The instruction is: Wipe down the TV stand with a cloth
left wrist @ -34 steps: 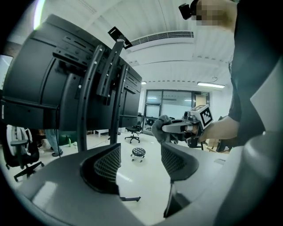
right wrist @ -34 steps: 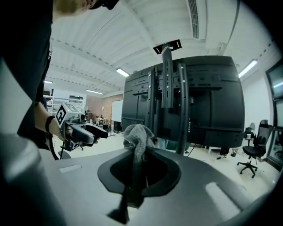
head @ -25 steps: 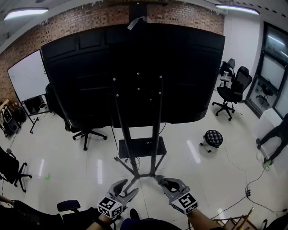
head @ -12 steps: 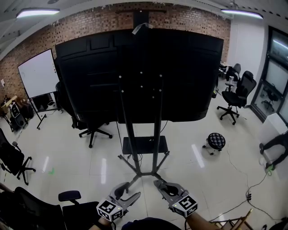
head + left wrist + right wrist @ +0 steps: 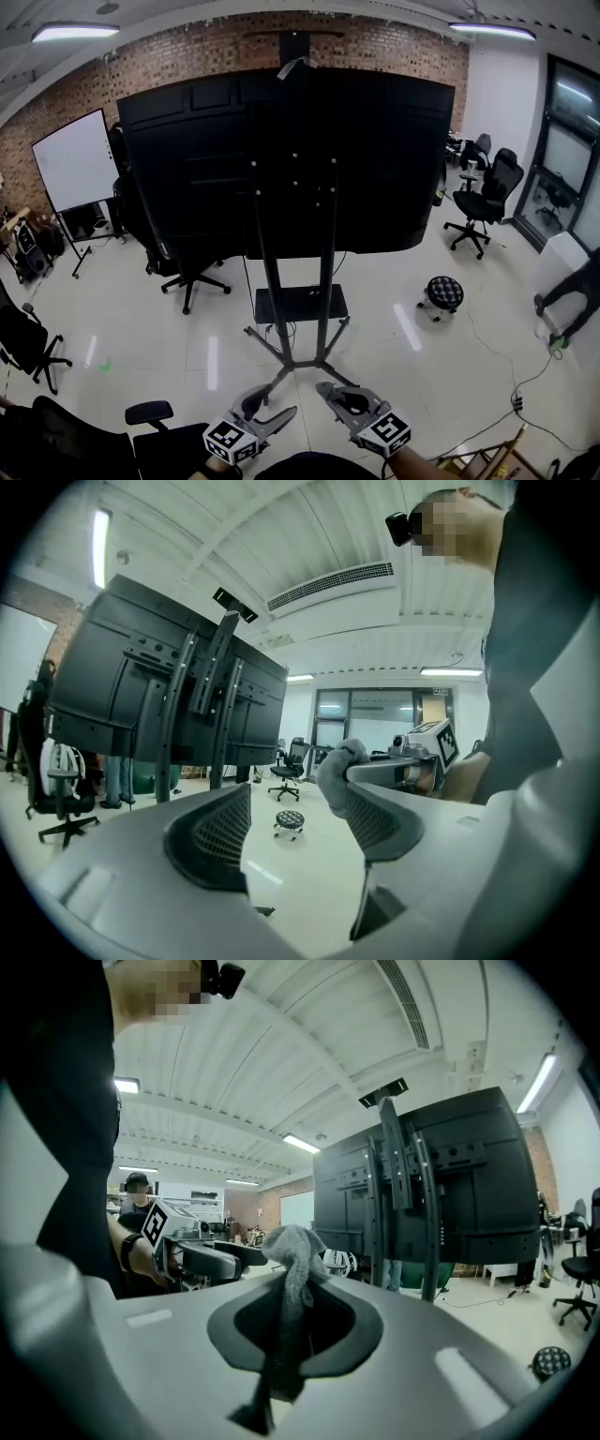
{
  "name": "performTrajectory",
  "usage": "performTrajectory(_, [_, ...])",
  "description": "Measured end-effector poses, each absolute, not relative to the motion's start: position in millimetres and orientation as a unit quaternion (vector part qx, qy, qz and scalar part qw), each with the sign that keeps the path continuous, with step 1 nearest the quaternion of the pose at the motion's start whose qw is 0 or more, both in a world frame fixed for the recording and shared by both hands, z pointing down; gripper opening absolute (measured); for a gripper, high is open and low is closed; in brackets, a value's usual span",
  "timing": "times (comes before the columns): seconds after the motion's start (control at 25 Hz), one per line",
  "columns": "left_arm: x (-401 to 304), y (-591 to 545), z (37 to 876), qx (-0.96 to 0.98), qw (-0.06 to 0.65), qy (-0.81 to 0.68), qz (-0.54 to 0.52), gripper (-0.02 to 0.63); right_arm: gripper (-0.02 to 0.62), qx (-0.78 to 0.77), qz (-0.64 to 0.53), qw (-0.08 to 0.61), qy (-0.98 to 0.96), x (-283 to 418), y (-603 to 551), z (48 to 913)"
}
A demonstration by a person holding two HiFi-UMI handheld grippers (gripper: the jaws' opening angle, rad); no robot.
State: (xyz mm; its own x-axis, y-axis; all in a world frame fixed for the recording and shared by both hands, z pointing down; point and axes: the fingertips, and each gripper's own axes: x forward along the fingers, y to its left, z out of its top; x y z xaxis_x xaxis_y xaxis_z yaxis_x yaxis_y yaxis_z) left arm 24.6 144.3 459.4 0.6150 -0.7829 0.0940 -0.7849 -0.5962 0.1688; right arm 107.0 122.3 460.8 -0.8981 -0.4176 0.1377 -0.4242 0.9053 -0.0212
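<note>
Inventory, left to right.

1. Whiteboard [image 5: 70,159]: stands against the brick wall, well apart from the work.
2. Office chair [image 5: 187,272]: just left of the stand, partly behind the screen.
3. Left hand-held gripper [image 5: 272,410]: low in the head view, short of the stand's feet. Jaws spread apart, nothing between them; only floor shows through the gap in the left gripper view.
4. TV stand [image 5: 292,281]: two upright poles, a low shelf and splayed legs on the floor, carrying a large television [image 5: 291,159] seen from its back. Neither gripper touches it.
5. Right hand-held gripper [image 5: 330,389]: beside the left one, equally short of the stand. Jaws clenched on the cloth [image 5: 292,1260], a grey bunch standing up from between them.
6. Stool [image 5: 444,292]: on the floor right of the stand, clear of it.

Step in hand, by judgement: the approach; cloth gripped, wiping not yet begun. The next move calls for carrying the right gripper forward until the cloth presses on a pole or the shelf, then dragging along it, grip kept firm.
</note>
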Motion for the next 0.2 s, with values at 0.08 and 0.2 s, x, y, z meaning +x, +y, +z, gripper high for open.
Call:
performTrajectory(0.08, [23.4, 148.3, 456.0, 0.895, 0.092, -0.437, 0.003, 0.341, 0.02, 0.216, 0.018, 0.066, -0.974, 106.2, 128.5, 457.6])
performTrajectory(0.2, [20.4, 152.6, 452.5, 0.898, 0.084, -0.433, -0.005, 0.341, 0.02, 0.221, 0.016, 0.064, -0.973, 105.4, 134.3, 454.3])
